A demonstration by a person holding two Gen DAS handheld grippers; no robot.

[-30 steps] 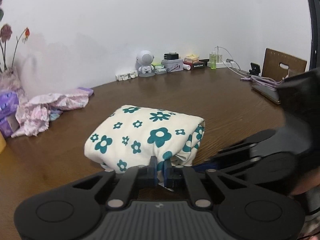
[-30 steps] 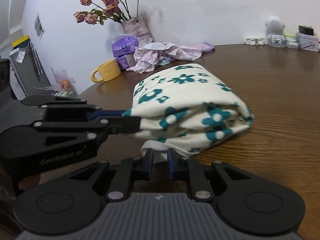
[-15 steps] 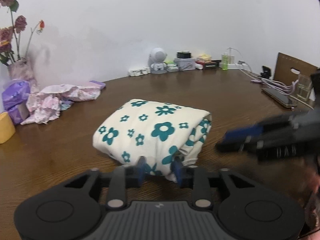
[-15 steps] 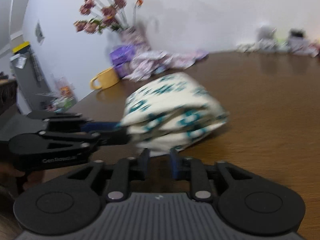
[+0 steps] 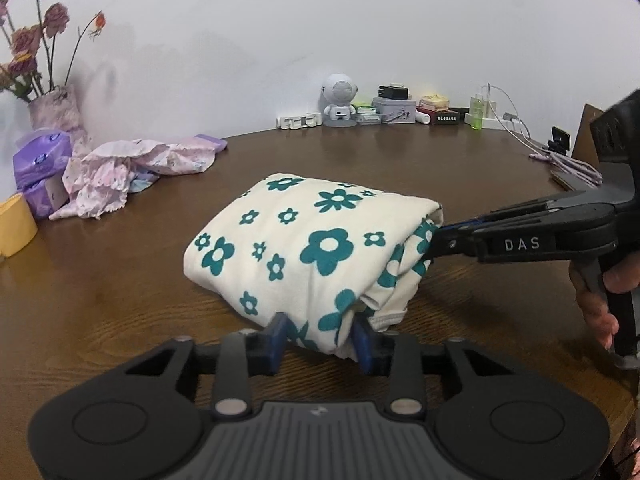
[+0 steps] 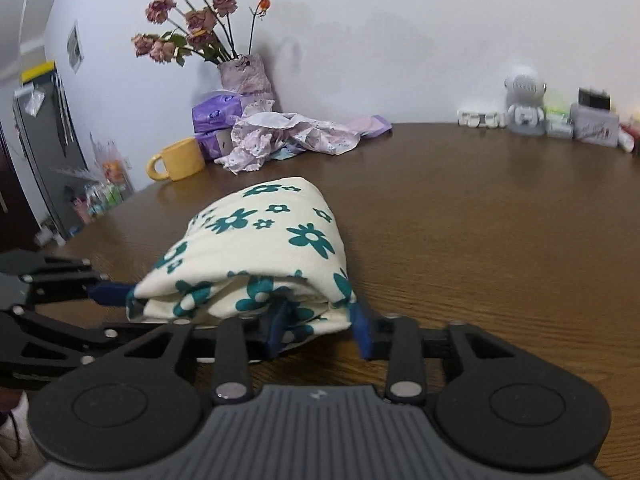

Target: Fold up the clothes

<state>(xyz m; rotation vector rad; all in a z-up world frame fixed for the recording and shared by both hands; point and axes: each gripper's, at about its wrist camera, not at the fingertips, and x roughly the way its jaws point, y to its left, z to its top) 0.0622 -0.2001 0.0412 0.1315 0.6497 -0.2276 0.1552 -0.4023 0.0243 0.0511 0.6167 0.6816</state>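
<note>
I see the folded floral garment (image 5: 316,248) resting on the brown counter (image 5: 460,168). My left gripper (image 5: 320,336) and right gripper (image 6: 320,334) both have their fingers spread, straddling its near edges, gripping nothing.

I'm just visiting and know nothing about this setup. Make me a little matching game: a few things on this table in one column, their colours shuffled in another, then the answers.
Things:
1. mug
2. folded cloth
3. tissue pack
4. robot figurine

Colours:
A. purple
B. white and grey
C. yellow
D. cream with teal flowers

Pairs: 1-C, 2-D, 3-A, 4-B
</note>
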